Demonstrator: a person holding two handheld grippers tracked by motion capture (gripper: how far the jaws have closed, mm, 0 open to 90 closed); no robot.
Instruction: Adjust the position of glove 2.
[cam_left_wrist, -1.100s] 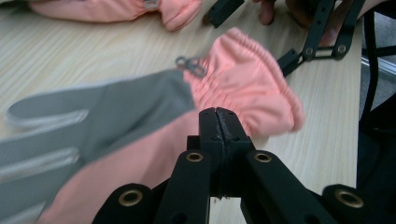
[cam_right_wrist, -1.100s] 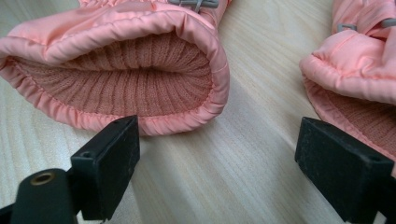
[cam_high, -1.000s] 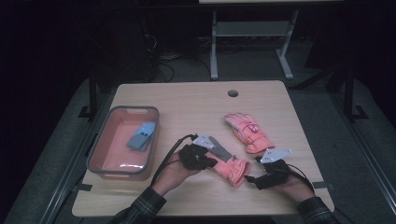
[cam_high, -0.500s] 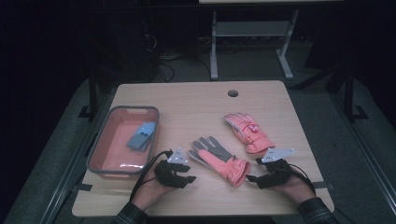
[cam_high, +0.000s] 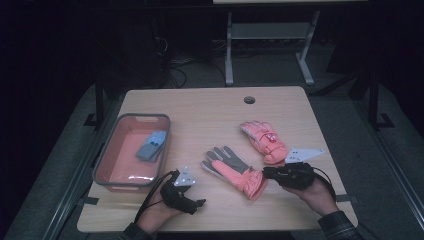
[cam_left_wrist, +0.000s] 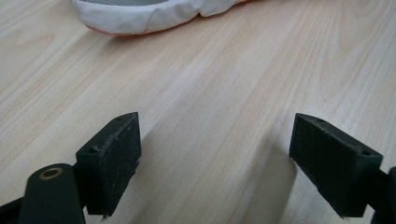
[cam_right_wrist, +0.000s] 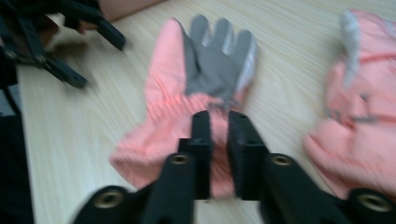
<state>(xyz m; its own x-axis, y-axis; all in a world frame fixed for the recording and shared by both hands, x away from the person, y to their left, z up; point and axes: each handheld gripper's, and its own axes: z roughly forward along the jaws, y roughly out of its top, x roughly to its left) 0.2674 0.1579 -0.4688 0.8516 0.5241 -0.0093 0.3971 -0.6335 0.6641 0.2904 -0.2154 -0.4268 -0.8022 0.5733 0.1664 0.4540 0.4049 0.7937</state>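
A pale wood-grain counter (cam_high: 210, 112) with rounded corners carries two padded coral-pink gloves. The nearer glove (cam_high: 234, 171) lies palm up on the counter's front middle — a flat grey palm panel with grey fingers spread toward the far left, a puffy quilted pink body, and a gathered, ribbed cuff pointing toward the right hand. In the right gripper view the same glove (cam_right_wrist: 196, 93) shows its smooth grey palm bordered by soft pink fabric, with light trim along one finger edge.

The right hand-held gripper (cam_high: 267, 173) has its black jaws on that cuff. They have just been closing, and in the right gripper view the two flat black blocks (cam_right_wrist: 219, 154) stand narrow, with only a thin strip of pink cuff fabric pinched between them. A grey three-cornered plate sits on top of this gripper.

The left hand-held gripper (cam_high: 200, 202) rests low over the counter's front left, well clear of the glove's fingers. Its jaws have just been opening — in the left gripper view the blunt, matte black pads (cam_left_wrist: 109, 161) stand wide apart with nothing but bare wood grain between them, and the glove's pale rounded edge (cam_left_wrist: 154, 14) lies farther off at the top.

The second glove (cam_high: 263, 140) lies back up just beyond the right hand, quilted and plump. At the left, a shallow rectangular red tub (cam_high: 107, 165) with a grey rim holds a small blue-grey folded fabric item (cam_high: 151, 145).
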